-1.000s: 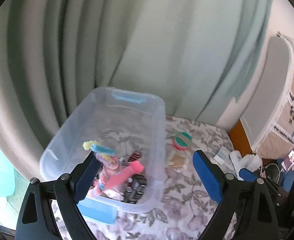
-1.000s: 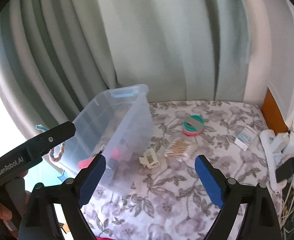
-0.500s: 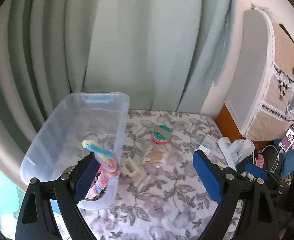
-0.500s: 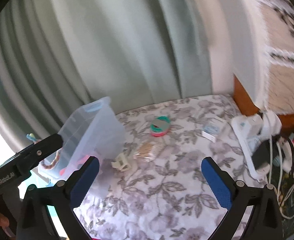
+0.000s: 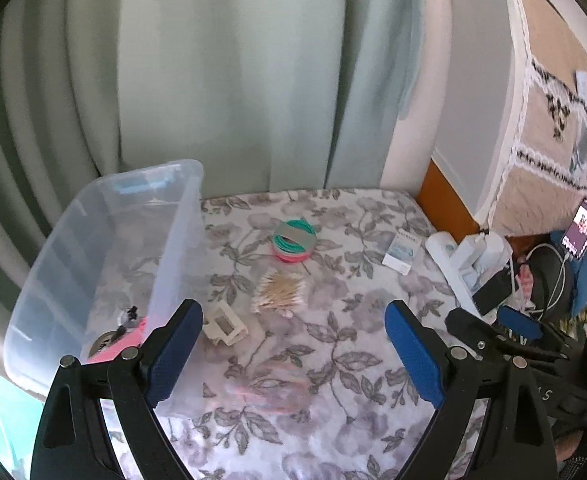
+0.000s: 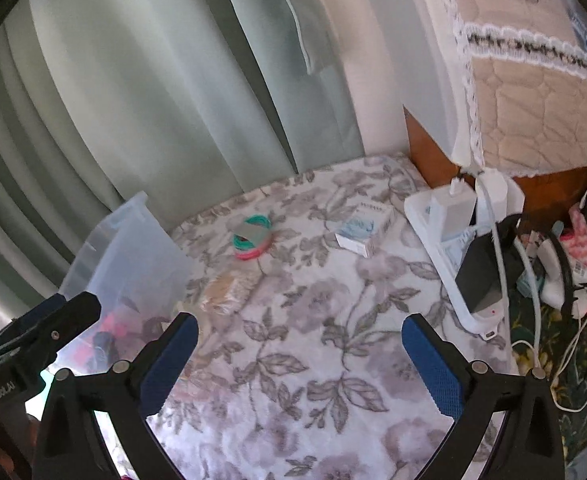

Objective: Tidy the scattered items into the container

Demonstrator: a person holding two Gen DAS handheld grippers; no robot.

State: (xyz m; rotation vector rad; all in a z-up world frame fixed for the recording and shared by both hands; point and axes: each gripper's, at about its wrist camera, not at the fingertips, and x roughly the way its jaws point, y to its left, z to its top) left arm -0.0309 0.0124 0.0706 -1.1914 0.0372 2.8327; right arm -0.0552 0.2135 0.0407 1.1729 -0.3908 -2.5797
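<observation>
Floral tabletop: clear bin left, hair clip beside it; left tool, right tool both spread, empty.

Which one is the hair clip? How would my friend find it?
Find the clear plastic bin on the flowery cloth. Just outside its near right corner lies the cream hair clip, in front of the cotton swabs. It alone is boxy and toothed.

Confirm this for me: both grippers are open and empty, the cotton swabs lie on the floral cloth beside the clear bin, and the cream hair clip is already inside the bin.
Not quite. The cream hair clip is not in the clear bin; the left wrist view shows it on the floral cloth just outside the bin wall. The rest holds: left gripper and right gripper open and empty, cotton swabs on the cloth.
</observation>
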